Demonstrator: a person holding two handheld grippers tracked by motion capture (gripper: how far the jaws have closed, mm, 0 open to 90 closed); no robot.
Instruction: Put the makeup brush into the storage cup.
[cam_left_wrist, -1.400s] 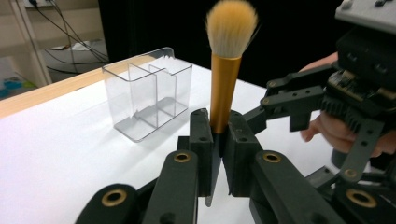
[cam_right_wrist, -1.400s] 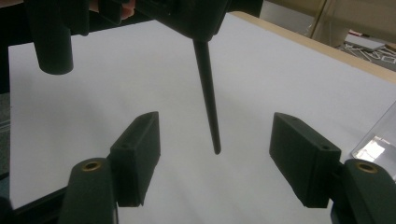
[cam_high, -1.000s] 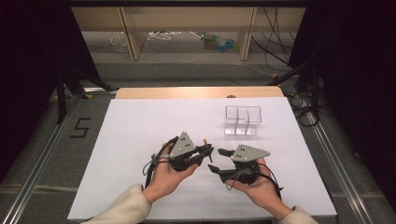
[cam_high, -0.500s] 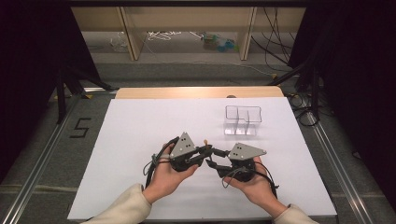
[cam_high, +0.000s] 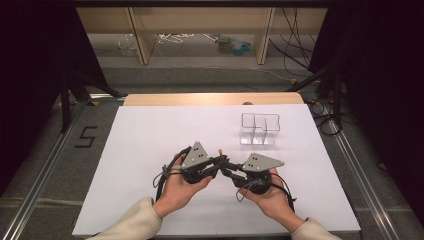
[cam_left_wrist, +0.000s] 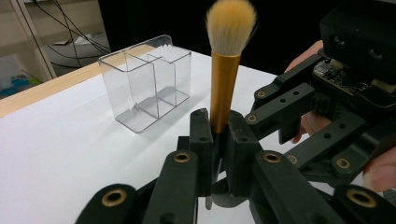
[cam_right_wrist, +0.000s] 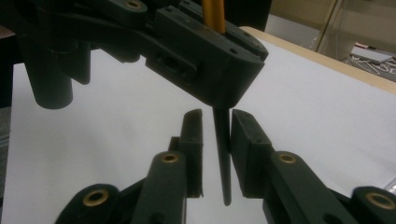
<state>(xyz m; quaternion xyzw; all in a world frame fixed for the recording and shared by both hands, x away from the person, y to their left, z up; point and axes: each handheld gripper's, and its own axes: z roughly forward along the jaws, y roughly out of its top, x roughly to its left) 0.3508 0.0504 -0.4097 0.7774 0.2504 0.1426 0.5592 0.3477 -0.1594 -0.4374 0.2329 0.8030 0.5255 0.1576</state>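
Looked like a lab recording bay, not a home: white-covered tabletop (cam_high: 150, 150) hemmed by black curtains (cam_high: 380, 75), metal floor rails (cam_high: 47, 165), a taped number five (cam_high: 86, 136) beside them. Loose cables (cam_high: 295, 30) trailed over the grey floor near bare wooden shelving legs (cam_high: 140, 32) (clutter dumped behind).

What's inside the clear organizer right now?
The clear organizer looks empty: through its walls only the dividers and the white table show. The makeup brush is outside it, upright in the left gripper. Its far corners behind the dividers are hard to judge.
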